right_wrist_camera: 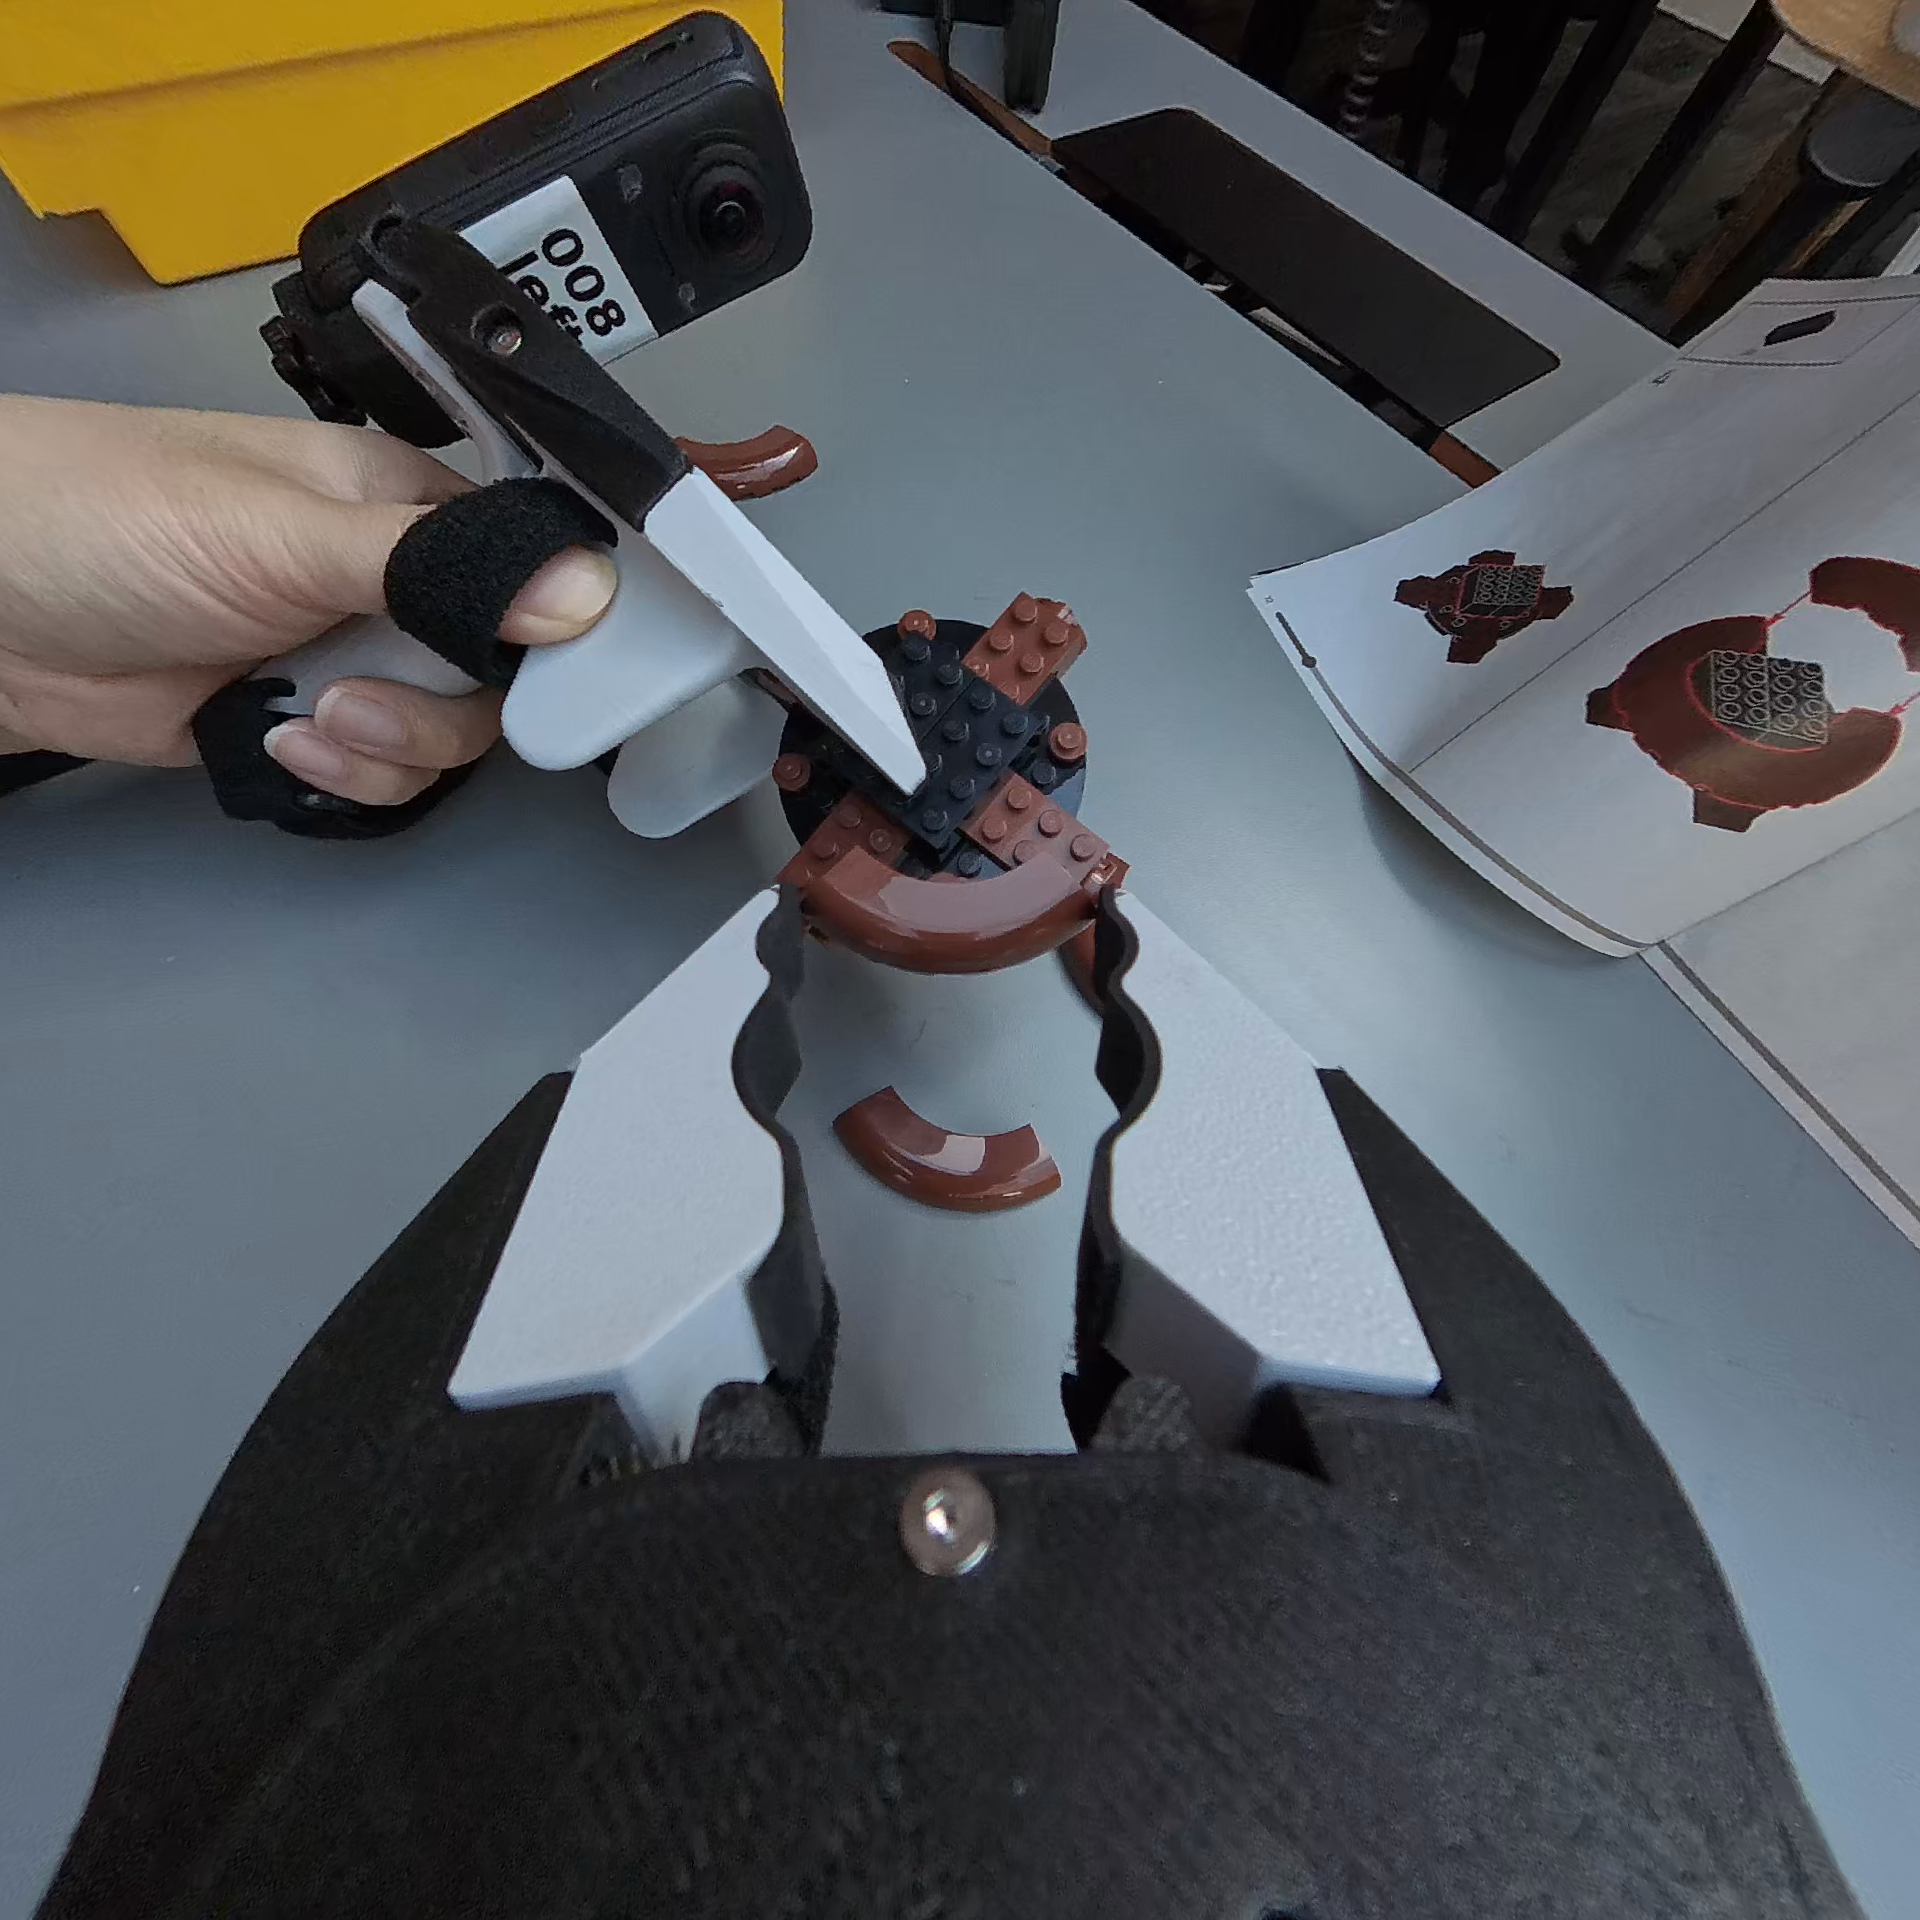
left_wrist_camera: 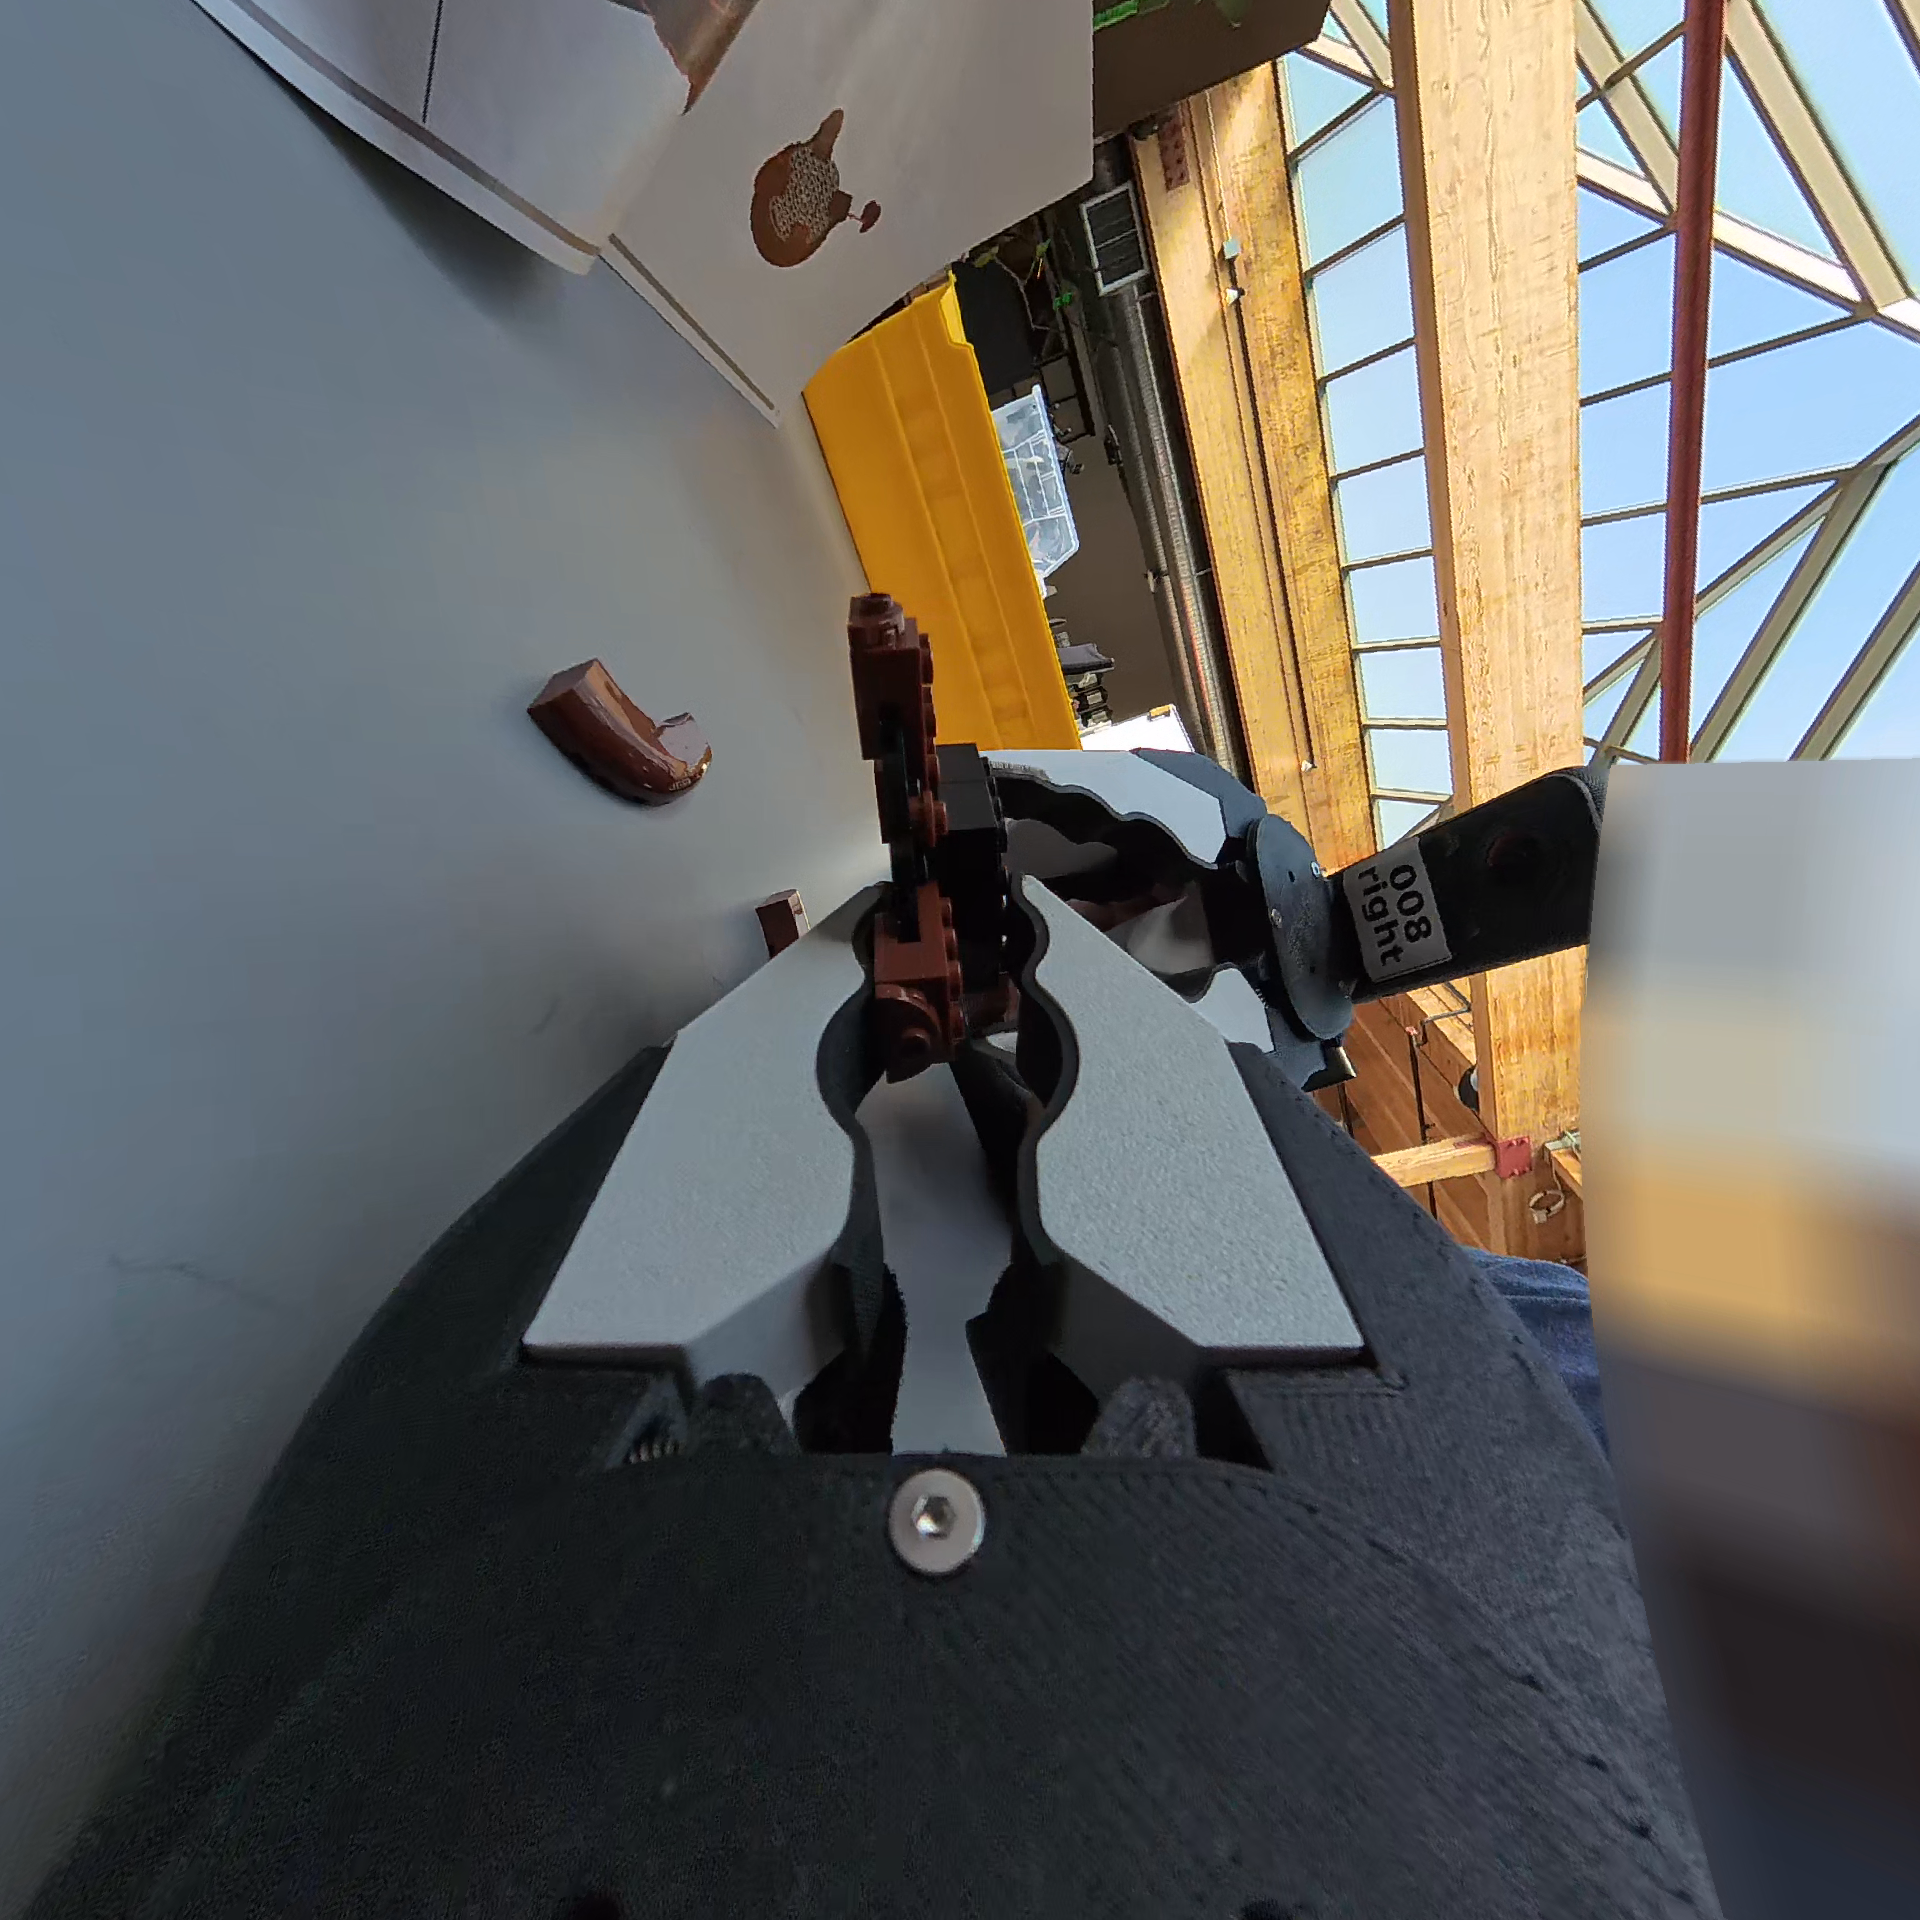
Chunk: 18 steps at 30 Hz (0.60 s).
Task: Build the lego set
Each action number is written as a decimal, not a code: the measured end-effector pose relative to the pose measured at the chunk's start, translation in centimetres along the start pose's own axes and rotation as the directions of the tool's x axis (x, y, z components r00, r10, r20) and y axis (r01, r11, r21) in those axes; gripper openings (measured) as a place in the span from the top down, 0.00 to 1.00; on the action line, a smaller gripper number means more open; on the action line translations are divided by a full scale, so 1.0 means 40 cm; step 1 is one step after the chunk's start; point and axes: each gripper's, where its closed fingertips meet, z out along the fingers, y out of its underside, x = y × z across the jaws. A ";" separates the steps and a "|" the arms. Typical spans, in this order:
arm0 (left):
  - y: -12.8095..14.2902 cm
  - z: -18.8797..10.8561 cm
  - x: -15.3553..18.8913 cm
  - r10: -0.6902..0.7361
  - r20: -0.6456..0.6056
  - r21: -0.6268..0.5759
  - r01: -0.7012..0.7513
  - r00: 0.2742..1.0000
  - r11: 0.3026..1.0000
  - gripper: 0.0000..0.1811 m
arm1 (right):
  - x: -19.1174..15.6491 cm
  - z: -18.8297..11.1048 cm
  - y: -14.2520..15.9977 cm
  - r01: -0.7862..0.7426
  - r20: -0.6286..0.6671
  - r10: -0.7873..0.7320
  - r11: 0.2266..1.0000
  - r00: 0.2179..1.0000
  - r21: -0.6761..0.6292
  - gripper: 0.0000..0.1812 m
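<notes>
Round black-and-brown studded lego assembly (right_wrist_camera: 940,753) held above grey desk (right_wrist_camera: 260,1039). Left claw (left_wrist_camera: 940,925) clamped on its edge; right claw (right_wrist_camera: 940,914) spread wide, gripping brown curved arch piece (right_wrist_camera: 940,925) against assembly's near rim, arch crosswise between tips.

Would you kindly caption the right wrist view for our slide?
Left gripper steadies the lego assembly while the right gripper grips its brown arch.

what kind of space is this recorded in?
Probably a workshop or lab desk in an atrium-like hall: grey table, yellow parts bin, open instruction booklet, and timber beams under a glazed roof.
</notes>
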 end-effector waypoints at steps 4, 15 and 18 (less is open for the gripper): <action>-0.001 -0.001 0.001 -0.005 -0.004 0.004 0.005 1.000 1.000 0.90 | 0.000 -0.002 -0.001 0.009 -0.005 -0.009 1.000 1.000 0.007 0.69; -0.005 -0.007 0.000 0.001 -0.001 0.012 -0.001 1.000 1.000 0.90 | -0.003 -0.012 0.012 0.041 -0.012 -0.041 0.999 0.999 0.001 0.69; -0.010 -0.013 -0.001 -0.001 0.000 0.021 0.001 1.000 1.000 0.90 | -0.001 -0.017 0.015 0.034 -0.007 -0.034 0.999 0.999 0.006 0.69</action>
